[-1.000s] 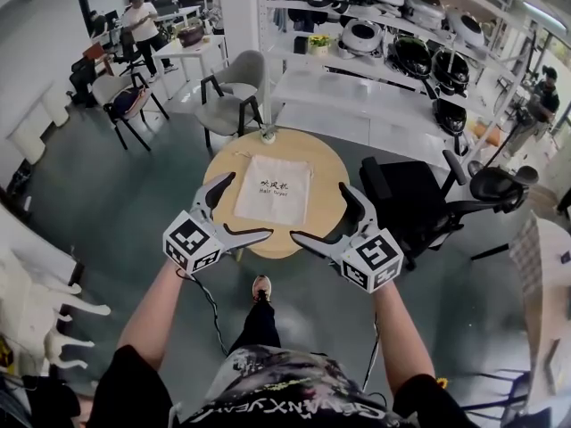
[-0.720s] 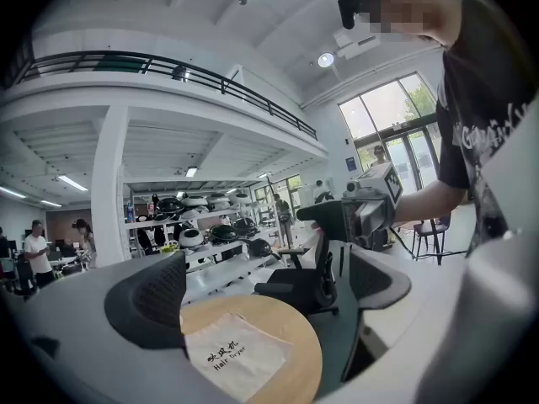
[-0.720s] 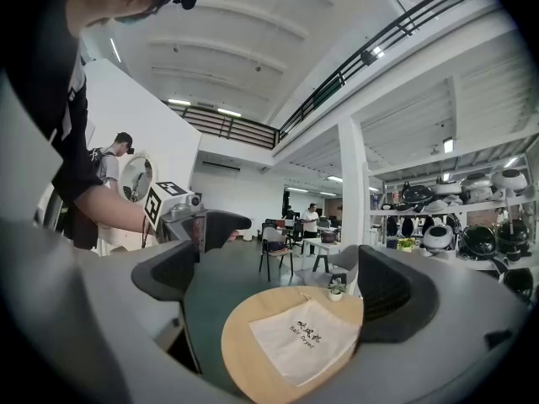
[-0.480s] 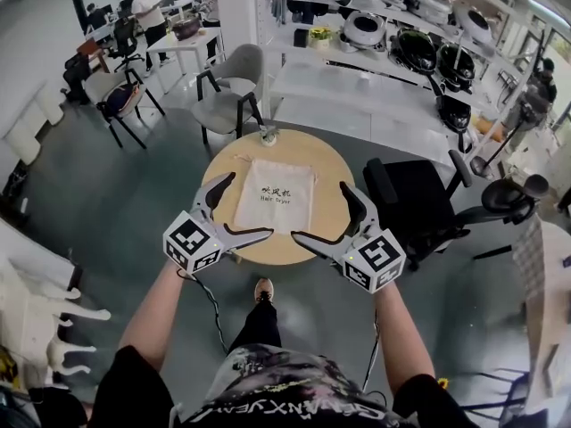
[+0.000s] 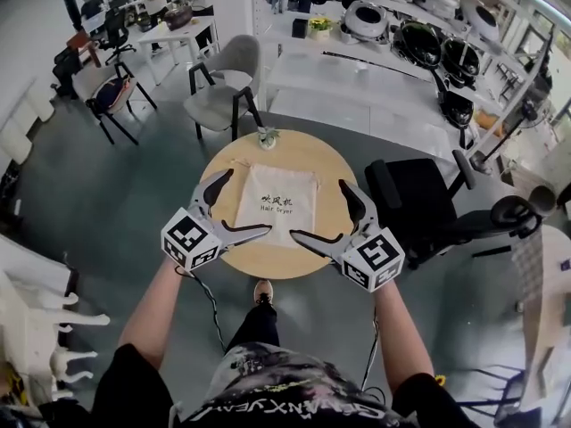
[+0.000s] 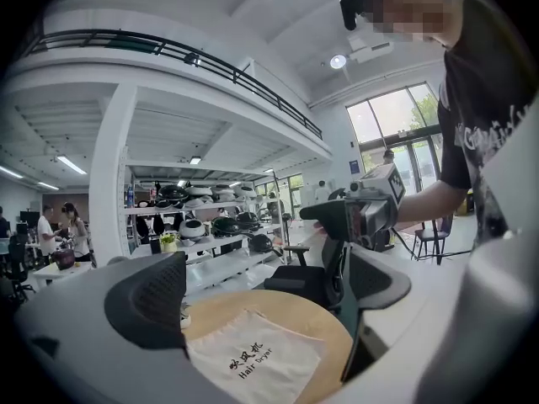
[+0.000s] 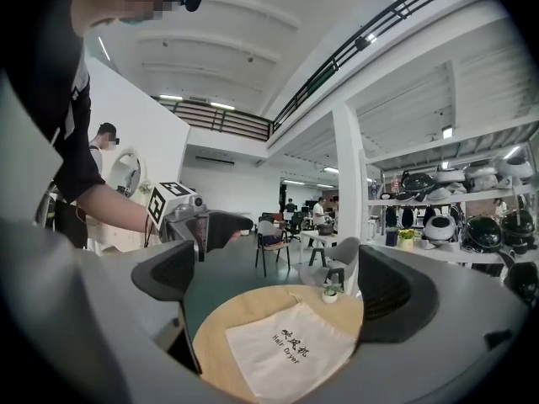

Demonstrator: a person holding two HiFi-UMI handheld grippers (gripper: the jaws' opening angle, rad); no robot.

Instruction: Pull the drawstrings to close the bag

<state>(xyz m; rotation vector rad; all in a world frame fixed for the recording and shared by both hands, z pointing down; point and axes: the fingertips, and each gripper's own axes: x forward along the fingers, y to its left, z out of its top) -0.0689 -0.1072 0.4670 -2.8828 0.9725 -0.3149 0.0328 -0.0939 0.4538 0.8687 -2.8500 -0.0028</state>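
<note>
Hovering with jaws wide apart, left gripper [image 5: 243, 205] and right gripper [image 5: 319, 212] hold position while the table [image 5: 268, 259] draws slightly nearer. The bag [image 5: 278, 205] lies flat at table centre, untouched: approach phase, pulling not begun.

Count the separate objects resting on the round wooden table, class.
2. A cream drawstring bag lies flat at the middle of the table; a small potted plant stands at its far edge. Nothing else shows on it in any view.
</note>
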